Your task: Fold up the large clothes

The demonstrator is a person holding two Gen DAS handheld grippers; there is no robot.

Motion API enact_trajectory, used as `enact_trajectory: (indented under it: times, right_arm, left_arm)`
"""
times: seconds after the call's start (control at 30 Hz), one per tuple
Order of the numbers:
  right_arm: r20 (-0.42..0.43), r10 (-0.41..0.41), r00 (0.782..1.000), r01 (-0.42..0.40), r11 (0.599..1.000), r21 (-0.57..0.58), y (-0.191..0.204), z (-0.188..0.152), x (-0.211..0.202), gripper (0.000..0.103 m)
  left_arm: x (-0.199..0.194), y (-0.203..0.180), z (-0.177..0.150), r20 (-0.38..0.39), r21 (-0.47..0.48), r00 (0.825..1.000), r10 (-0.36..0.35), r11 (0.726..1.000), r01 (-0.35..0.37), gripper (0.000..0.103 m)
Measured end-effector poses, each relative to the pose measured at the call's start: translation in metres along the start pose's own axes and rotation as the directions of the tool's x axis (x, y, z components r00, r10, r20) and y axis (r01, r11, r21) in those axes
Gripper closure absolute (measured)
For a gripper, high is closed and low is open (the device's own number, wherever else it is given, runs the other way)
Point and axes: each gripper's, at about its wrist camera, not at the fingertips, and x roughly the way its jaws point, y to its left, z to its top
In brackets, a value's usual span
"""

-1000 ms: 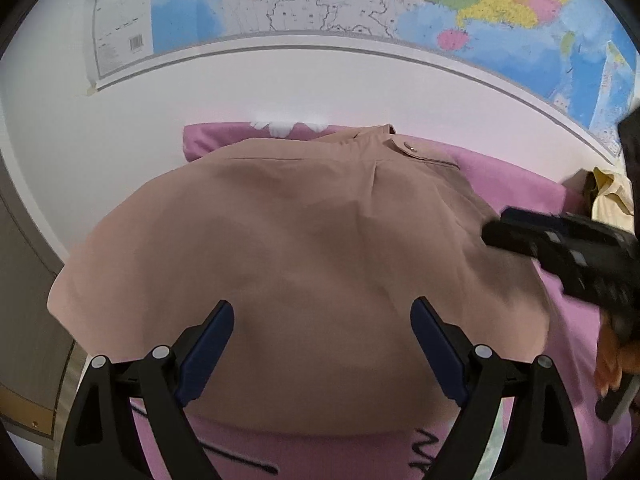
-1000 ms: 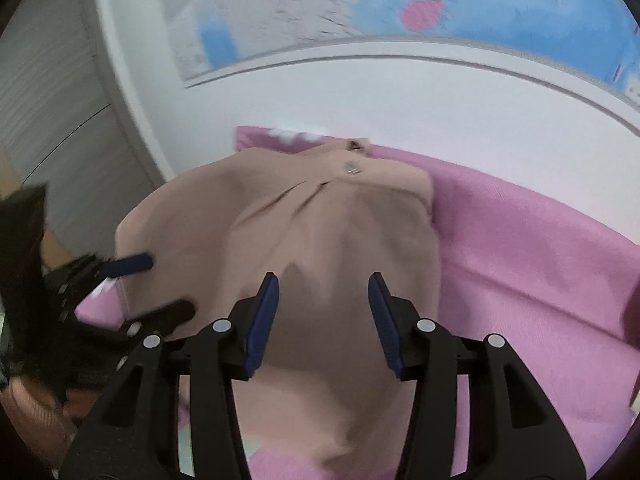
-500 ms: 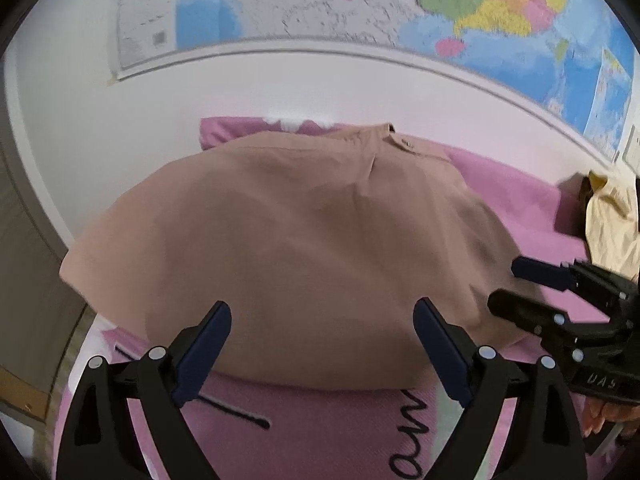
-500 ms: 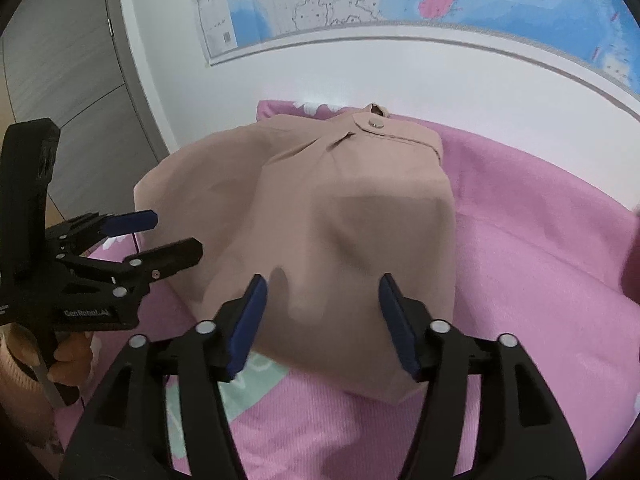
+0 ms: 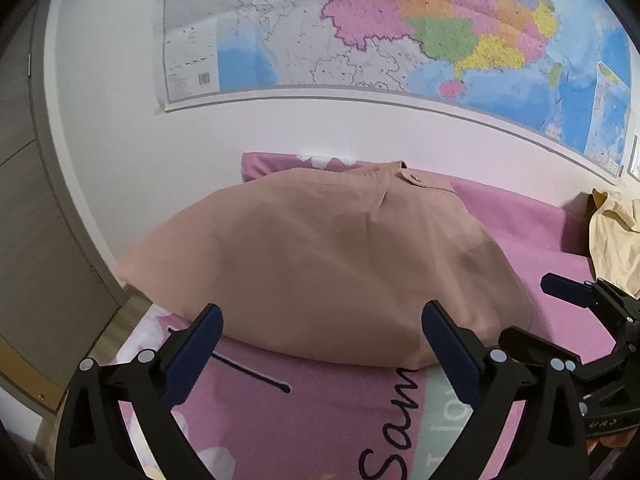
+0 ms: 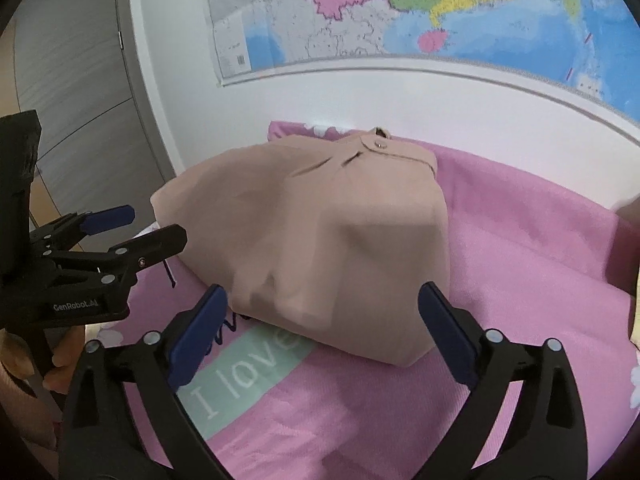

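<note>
A tan-pink shirt [image 5: 320,256] lies folded into a compact block on the pink bed cover [image 5: 320,408], collar and button toward the wall. It also shows in the right wrist view [image 6: 332,232]. My left gripper [image 5: 320,324] is open and empty, just short of the shirt's near edge. My right gripper [image 6: 324,304] is open and empty, also at the near edge. Each gripper shows in the other's view: the right one [image 5: 560,308] at the right, the left one [image 6: 136,228] at the left.
A wall map [image 5: 400,32] hangs on the white wall behind the bed. A yellow garment [image 5: 616,236] lies at the far right. A grey wardrobe door [image 6: 72,92] stands at the left. The cover bears printed lettering [image 6: 248,372].
Both grippers have drawn back from the shirt toward me and risen. The right gripper's jaws have opened wider. The shirt lies still.
</note>
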Motion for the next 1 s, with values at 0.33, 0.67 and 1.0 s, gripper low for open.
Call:
enact_trajectory:
  times: [0.33, 0.67, 1.0]
  right_arm:
    - [0.057, 0.011, 0.998, -0.010, 0.999, -0.031, 0.013, -0.003, -0.023, 0.006]
    - [0.074, 0.009, 0.997, -0.007, 1.000, -0.026, 0.014, -0.008, -0.033, 0.006]
    - [0.094, 0.032, 0.995, -0.030, 0.999, -0.015, 0.016, -0.012, -0.042, 0.006]
  left_arm:
    - [-0.028, -0.006, -0.003, 0.055, 0.014, 0.997, 0.055, 0.998, -0.056, 0.007]
    - [-0.039, -0.005, -0.006, 0.072, -0.006, 0.995, 0.064, 0.998, -0.064, 0.007]
    - [-0.053, -0.009, -0.007, 0.112, -0.008, 0.991, 0.076, 0.997, -0.075, 0.007]
